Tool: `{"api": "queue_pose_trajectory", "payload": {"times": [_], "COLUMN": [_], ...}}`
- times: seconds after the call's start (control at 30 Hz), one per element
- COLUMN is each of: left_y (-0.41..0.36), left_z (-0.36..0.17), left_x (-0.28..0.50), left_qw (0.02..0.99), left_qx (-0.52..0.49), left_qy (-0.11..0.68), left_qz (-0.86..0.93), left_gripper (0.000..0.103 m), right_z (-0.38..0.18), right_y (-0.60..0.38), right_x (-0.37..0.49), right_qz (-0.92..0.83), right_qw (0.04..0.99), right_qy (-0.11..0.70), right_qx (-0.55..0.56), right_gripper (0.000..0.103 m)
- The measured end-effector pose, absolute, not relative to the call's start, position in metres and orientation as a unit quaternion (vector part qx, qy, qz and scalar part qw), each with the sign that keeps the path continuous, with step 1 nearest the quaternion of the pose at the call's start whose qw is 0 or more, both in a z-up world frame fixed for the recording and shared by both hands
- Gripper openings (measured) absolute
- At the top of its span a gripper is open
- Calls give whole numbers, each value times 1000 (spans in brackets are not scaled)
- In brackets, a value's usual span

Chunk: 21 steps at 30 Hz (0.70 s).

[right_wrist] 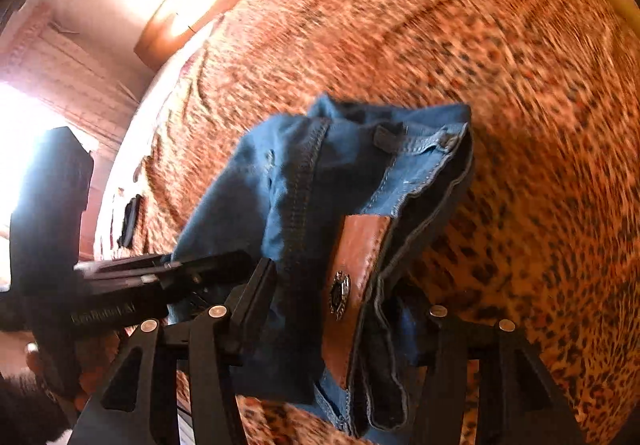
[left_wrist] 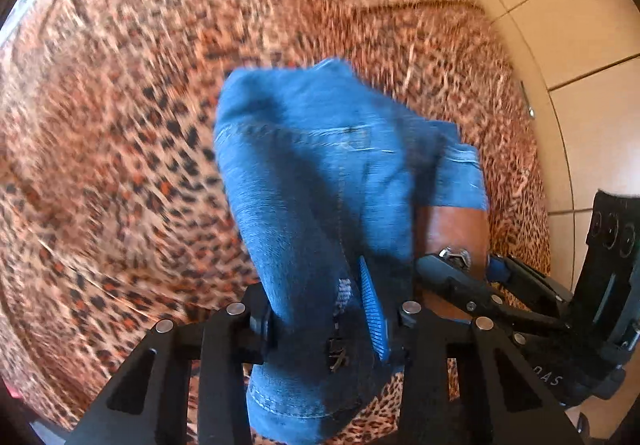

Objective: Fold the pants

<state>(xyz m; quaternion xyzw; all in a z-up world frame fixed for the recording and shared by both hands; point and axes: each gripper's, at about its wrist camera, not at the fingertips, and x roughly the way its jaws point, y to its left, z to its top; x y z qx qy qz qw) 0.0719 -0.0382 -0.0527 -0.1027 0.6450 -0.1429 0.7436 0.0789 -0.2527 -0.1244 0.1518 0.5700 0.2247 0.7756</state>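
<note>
Hanging between both grippers, the pants (left_wrist: 320, 181) are lifted off the leopard-print bedspread (left_wrist: 120, 125), so the weight pulls at the two grips. Nearest, the left gripper (left_wrist: 332, 319) has its fingers narrowed on a bunched thickness of denim, one blue ribbed pad (left_wrist: 374, 315) pressed into the cloth. The right gripper (right_wrist: 344, 315) stands wider, its fingers closed around the waistband where the brown leather patch (right_wrist: 356, 265) and metal button (right_wrist: 339, 295) sit. I'd judge this denim fairly heavy for cloth, soft and floppy, not slippery and in no way fragile; the stitched waistband and thick seams look like the surest places to hold, since single layers would sag and slide. Beyond the pants the bedspread runs on to a wooden headboard (right_wrist: 192, 13). No boxes, baskets or other containers are in sight.
</note>
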Motion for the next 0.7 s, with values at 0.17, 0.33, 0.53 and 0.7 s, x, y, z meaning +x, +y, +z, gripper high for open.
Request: {"api": "queue_pose_trajectory", "payload": {"times": [0.17,0.33,0.53,0.7], "left_y": [-5,53,96,67], "left_z": [-6,-10,-25,-20], "left_x": [81,106,90,55], "left_qw": [789,800,795,817], "left_qx": [-105,-87,-96,-18], "left_qy": [592,593,599,576], "left_qz": [-127,-25,14,28], "left_gripper": [35,46,47,51], "right_z": [-80,-101,-109,-99], "right_y": [-226,-216,-243,-231], "right_x": [103,139,115,74], "right_qz": [251,164,137,110], "right_qw": [802,799,794,780], "right_qy": [520,573,578,602], "right_qx": [152,86,128,131], "right_gripper": [57,59,60,87]}}
